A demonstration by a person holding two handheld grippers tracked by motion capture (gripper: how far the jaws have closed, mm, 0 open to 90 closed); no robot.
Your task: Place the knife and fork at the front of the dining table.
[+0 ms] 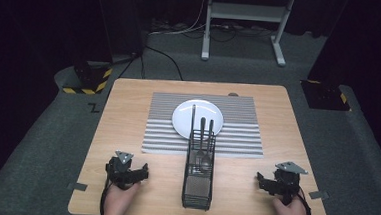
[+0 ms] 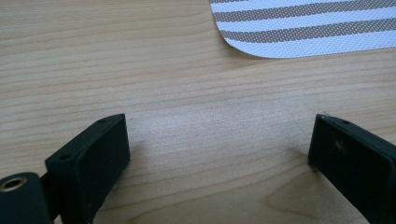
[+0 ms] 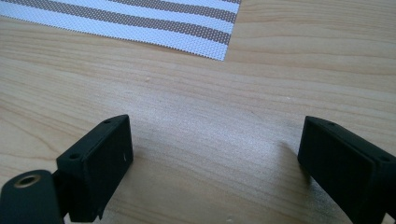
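Both grippers rested on the near part of the wooden table [image 1: 128, 113] in the high view: the left gripper [image 1: 127, 171] by the near-left corner, the right gripper [image 1: 274, 183] by the near-right corner, each spread wide with nothing between its jaws. Between them, well apart from both, stood a black wire caddy [image 1: 197, 180], its long axis running from the near edge toward the far side. Dark utensil handles [image 1: 202, 128] rose upright from its far end, just in front of a white plate [image 1: 198, 119] on a striped placemat [image 1: 237, 135]. Bare wood lay open on either side of the caddy. A mark like a "Z" [image 1: 94, 108] showed on the floor at the left.

From the left gripper view, the left gripper [image 2: 219, 140] gaped over bare wood, the placemat's rounded corner [image 2: 261, 46] ahead and apart.

From the right gripper view, the right gripper [image 3: 215, 144] likewise stood empty, the placemat's corner [image 3: 219, 51] beyond.
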